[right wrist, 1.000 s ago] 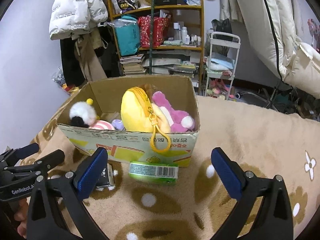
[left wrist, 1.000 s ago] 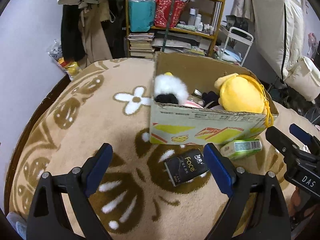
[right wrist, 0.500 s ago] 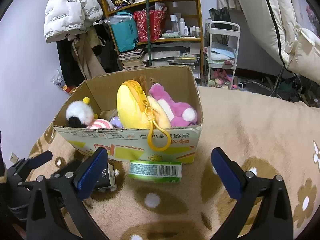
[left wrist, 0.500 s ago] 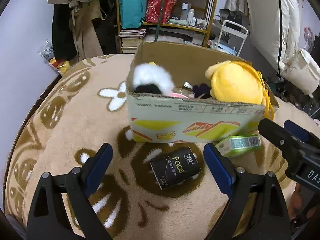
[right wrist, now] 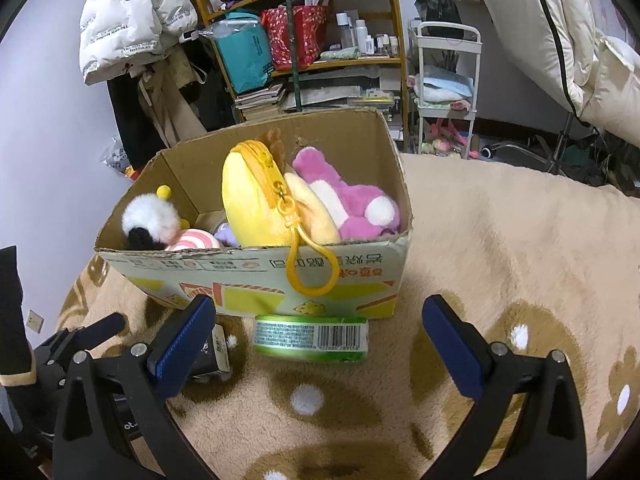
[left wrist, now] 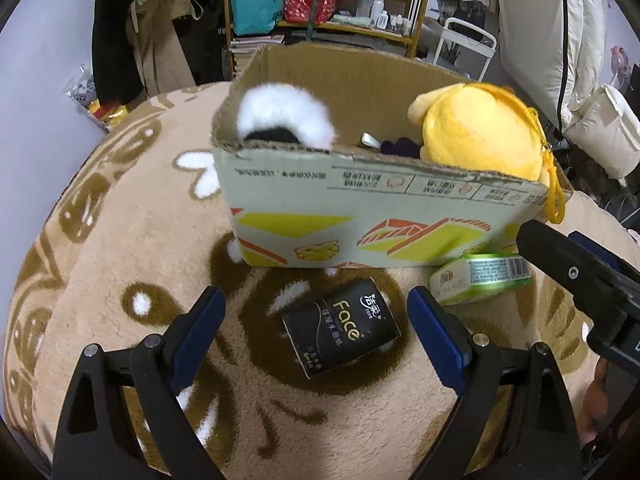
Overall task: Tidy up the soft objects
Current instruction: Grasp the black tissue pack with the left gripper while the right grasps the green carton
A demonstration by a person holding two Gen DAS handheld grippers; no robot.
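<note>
The left gripper (left wrist: 316, 320) hangs low over the blanket (left wrist: 132, 248) with its jaws spread wide and nothing between them; the black tissue pack (left wrist: 341, 327) lies flat on the blanket just beyond its fingertips, on the near side of the cardboard box (left wrist: 360, 224) and a little apart from the box wall. The right gripper (right wrist: 318, 336) is likewise wide open and empty, and the green tissue pack (right wrist: 311, 338) lies on its side ahead of it, pressed up against the foot of the box's front wall, to the right of the black pack.

Inside the box, at its left end, sits a white and black fluffy toy (right wrist: 150, 220), with a pink striped soft thing (right wrist: 192, 240) just beside it, though what that one is cannot be made out. Toward the middle stands a yellow plush pouch (right wrist: 256, 200), its yellow clip loop (right wrist: 310, 272) hanging out over the front wall. A pink plush toy (right wrist: 348, 200) fills the right end, touching the pouch.

Beyond the box, against the wall, stands a wooden shelf (right wrist: 360, 62) crowded with bags and bottles, and a white trolley (right wrist: 446, 80) stands to the shelf's right.
</note>
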